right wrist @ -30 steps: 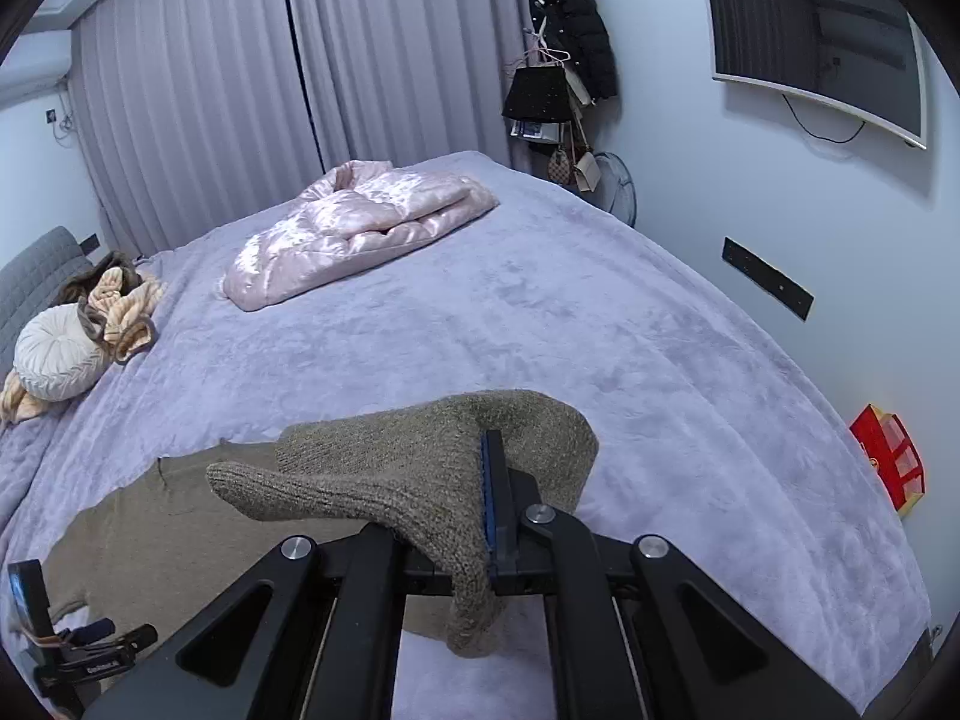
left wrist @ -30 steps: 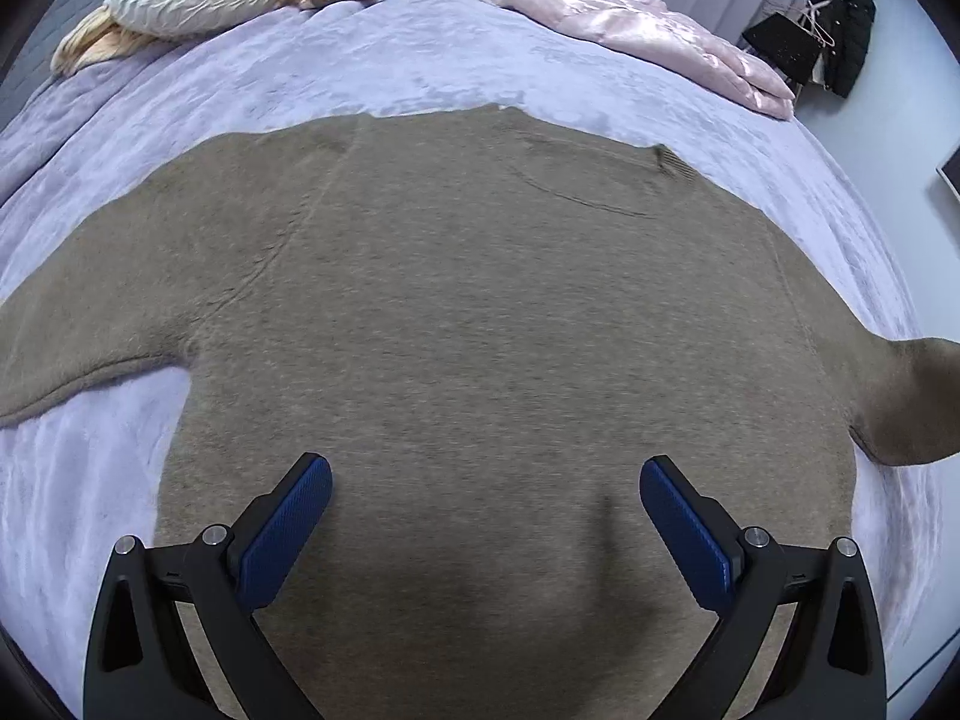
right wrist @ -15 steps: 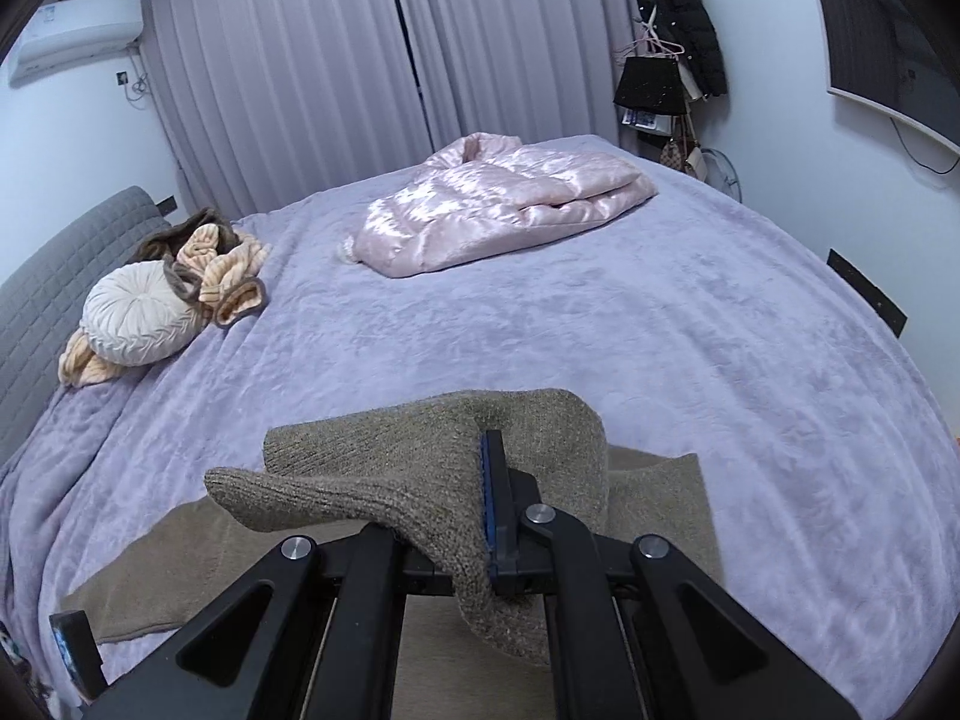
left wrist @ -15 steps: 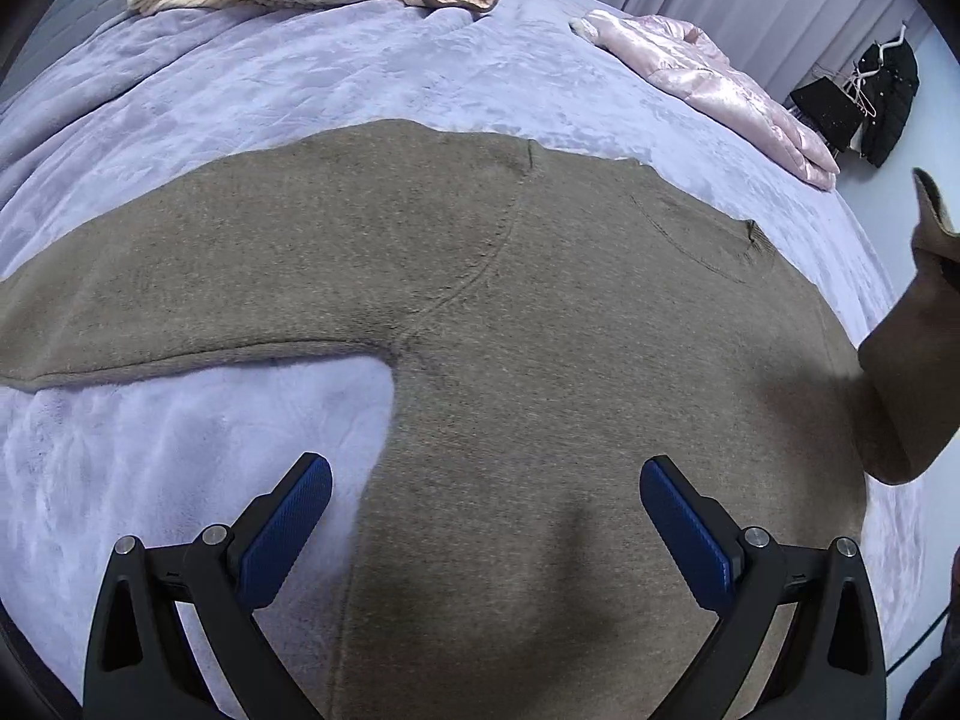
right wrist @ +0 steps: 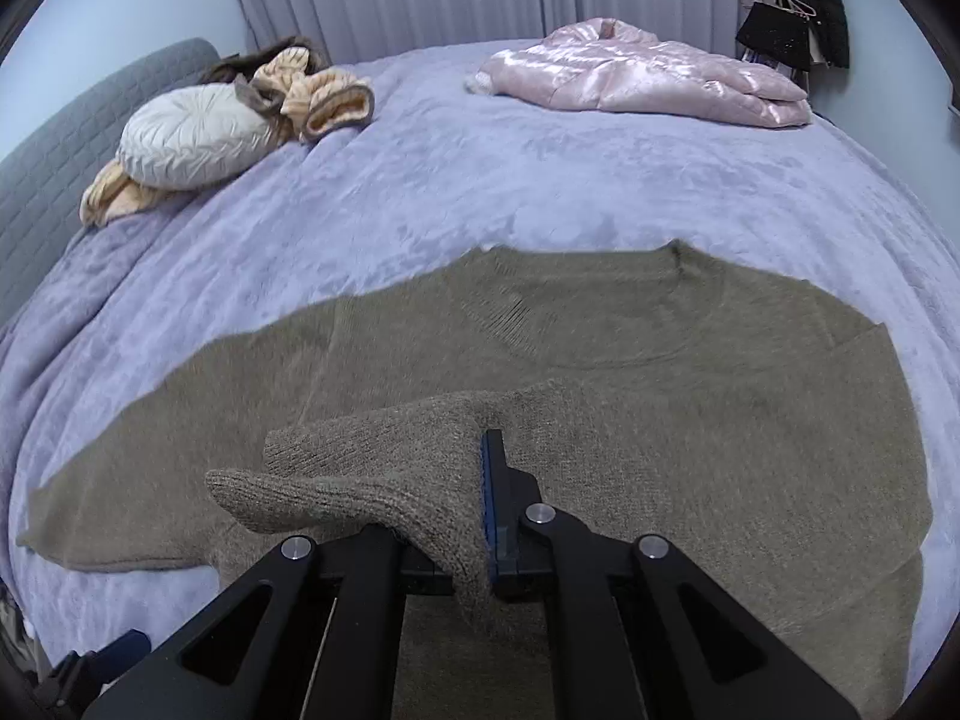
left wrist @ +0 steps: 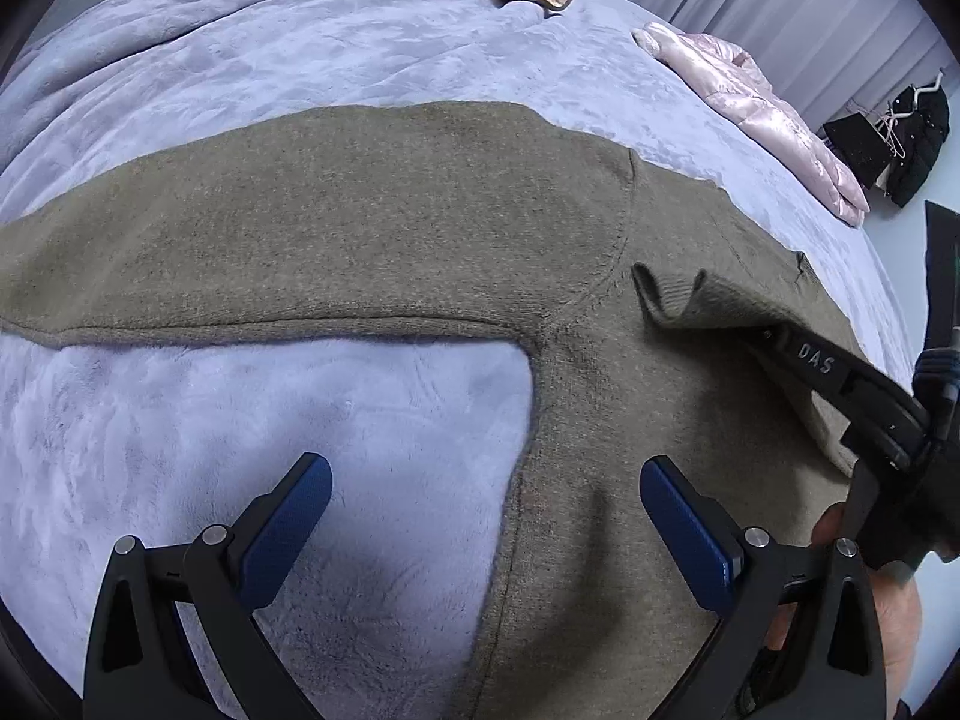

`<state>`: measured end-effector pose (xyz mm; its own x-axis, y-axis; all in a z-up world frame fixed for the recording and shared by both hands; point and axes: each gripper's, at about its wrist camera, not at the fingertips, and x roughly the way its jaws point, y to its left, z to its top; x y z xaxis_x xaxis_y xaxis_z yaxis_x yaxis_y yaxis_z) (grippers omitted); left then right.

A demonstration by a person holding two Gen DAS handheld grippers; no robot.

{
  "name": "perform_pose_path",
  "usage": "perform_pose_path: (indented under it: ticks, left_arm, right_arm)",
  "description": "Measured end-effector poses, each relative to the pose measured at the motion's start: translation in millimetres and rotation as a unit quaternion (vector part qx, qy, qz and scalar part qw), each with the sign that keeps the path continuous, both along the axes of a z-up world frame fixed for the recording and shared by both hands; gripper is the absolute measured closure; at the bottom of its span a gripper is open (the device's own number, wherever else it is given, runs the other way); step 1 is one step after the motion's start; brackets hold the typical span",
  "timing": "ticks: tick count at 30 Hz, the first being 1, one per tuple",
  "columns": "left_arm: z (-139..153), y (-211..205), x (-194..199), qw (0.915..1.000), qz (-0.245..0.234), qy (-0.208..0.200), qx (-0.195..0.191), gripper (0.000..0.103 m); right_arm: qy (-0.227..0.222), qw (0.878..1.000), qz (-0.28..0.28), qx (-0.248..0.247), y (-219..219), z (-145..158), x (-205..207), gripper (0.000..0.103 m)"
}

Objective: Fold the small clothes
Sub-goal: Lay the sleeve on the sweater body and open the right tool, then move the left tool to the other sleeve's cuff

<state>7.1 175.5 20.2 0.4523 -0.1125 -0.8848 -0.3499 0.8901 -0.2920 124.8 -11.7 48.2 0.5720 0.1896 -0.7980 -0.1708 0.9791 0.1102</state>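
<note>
A brown knitted sweater (left wrist: 372, 228) lies flat on the lilac bed cover (left wrist: 300, 60), its left sleeve stretched out to the left. My right gripper (right wrist: 485, 498) is shut on the cuff of the right sleeve (right wrist: 384, 468), carried over the sweater's body (right wrist: 690, 420). In the left wrist view that sleeve cuff (left wrist: 678, 294) hangs from the right gripper's black arm above the chest. My left gripper (left wrist: 486, 516) is open, its blue pads astride the sweater's side seam below the armpit, one over the cover, one over the knit.
A pink shiny jacket (right wrist: 648, 78) lies at the bed's far right. A white round cushion (right wrist: 192, 138) and beige clothes (right wrist: 318, 96) sit at the far left by the grey headboard (right wrist: 54, 162). Dark garments (right wrist: 804, 6) hang beyond the bed.
My right gripper swung the sleeve cuff inward from the bed's right side and lowered it over the sweater's body. My left gripper slid left to the armpit and side seam.
</note>
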Motion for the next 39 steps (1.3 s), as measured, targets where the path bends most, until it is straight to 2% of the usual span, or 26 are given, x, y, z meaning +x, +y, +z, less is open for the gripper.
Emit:
perform_pose_path:
  ticks: [2, 6, 8, 10, 11, 14, 16, 17, 19, 22, 23, 24, 26, 28, 30, 34, 35, 37, 38, 39]
  left_arm:
    - [0.3, 1.7, 0.1, 1.0, 0.0, -0.002, -0.007, 0.0]
    - [11.6, 3.0, 4.1, 0.9993, -0.005, -0.019, -0.033, 0.0]
    - [21.7, 4.1, 7.2, 0.9984, 0.0, -0.034, -0.045, 0.0]
    - [29.9, 4.9, 10.8, 0.9969, 0.003, -0.047, -0.063, 0.0]
    - [33.0, 5.0, 12.3, 0.996, 0.005, -0.053, -0.072, 0.0]
    - [35.0, 0.4, 18.9, 0.9945, 0.005, -0.057, -0.088, 0.0]
    - [30.3, -11.9, 27.0, 0.9948, -0.012, -0.041, -0.092, 0.0]
    - [28.7, -22.0, 32.4, 0.9955, -0.025, -0.034, -0.085, 0.0]
    - [28.4, -44.1, 44.1, 0.9961, -0.047, -0.031, -0.068, 0.0]
    - [27.7, -81.6, 69.8, 0.9942, -0.091, -0.028, -0.049, 0.0]
    - [26.4, -95.0, 80.2, 0.993, -0.106, -0.03, -0.043, 0.0]
    - [23.6, -106.2, 89.7, 0.9913, -0.123, -0.028, -0.038, 0.0]
    - [10.0, -126.1, 107.7, 0.9881, -0.152, -0.007, -0.024, 0.0]
    - [-2.8, -138.2, 118.4, 0.9861, -0.161, 0.007, 0.041, 0.0]
    - [-14.0, -142.2, 122.3, 0.9807, -0.164, 0.015, 0.105, 0.0]
    - [-6.7, -135.6, 116.3, 0.982, -0.15, 0.012, 0.114, 0.0]
    - [-2.4, -133.9, 112.7, 0.9834, -0.144, 0.008, 0.11, 0.0]
    - [3.1, -131.6, 103.8, 0.9869, -0.142, -0.004, 0.077, 0.0]
    - [1.0, -132.9, 100.6, 0.987, -0.142, 0.0, 0.075, 0.0]
    - [-2.5, -136.4, 99.1, 0.9854, -0.144, 0.009, 0.09, 0.0]
  right_arm:
    - [0.016, 1.0, 0.013, -0.005, 9.6, -14.5, 1.6, 0.098]
    - [0.046, 0.998, 0.044, -0.009, 17.9, -24.3, -0.5, 0.085]
    - [0.058, 0.996, 0.066, 0.012, 14.3, -15.9, -1.5, 0.066]
    - [0.059, 0.993, 0.084, 0.056, 0.4, 0.1, -6.7, 0.022]
    - [0.052, 0.992, 0.093, 0.072, -7.0, 9.9, -10.9, 0.016]
    - [0.04, 0.982, 0.136, 0.123, -24.2, 35.5, -21.3, 0.015]
    - [0.036, 0.971, 0.163, 0.169, -35.4, 50.3, -25.7, 0.015]
    - [0.026, 0.971, 0.163, 0.173, -40.0, 55.7, -27.7, 0.015]
    - [0.006, 0.979, 0.146, 0.14, -49.4, 60.8, -31.1, 0.015]
    - [-0.007, 0.995, 0.097, 0.023, -61.7, 49.9, -27.0, 0.015]
    - [-0.001, 0.997, 0.073, -0.026, -70.9, 40.3, -24.1, 0.015]
    - [0.008, 0.997, 0.052, -0.054, -80.4, 31.1, -20.1, 0.015]
    - [0.032, 0.998, 0.02, -0.054, -105.3, 13.2, -13.3, 0.015]
    - [0.056, 0.998, 0.002, -0.031, -125.7, -1.6, -7.9, 0.015]
    - [0.065, 0.997, -0.014, -0.047, -140.4, -14.0, -4.0, 0.015]
    - [0.046, 0.993, -0.054, -0.095, -171.3, -21.6, -1.6, 0.015]
    - [0.051, 0.993, -0.063, -0.088, -178.9, -21.9, -1.2, 0.015]
    - [0.046, 0.993, -0.079, -0.072, -188.1, -15.7, -6.0, 0.014]
    - [0.036, 0.993, -0.079, -0.075, -187.3, -11.9, -9.1, 0.014]
    - [0.027, 0.994, -0.073, -0.076, -184.7, -8.1, -14.4, 0.014]
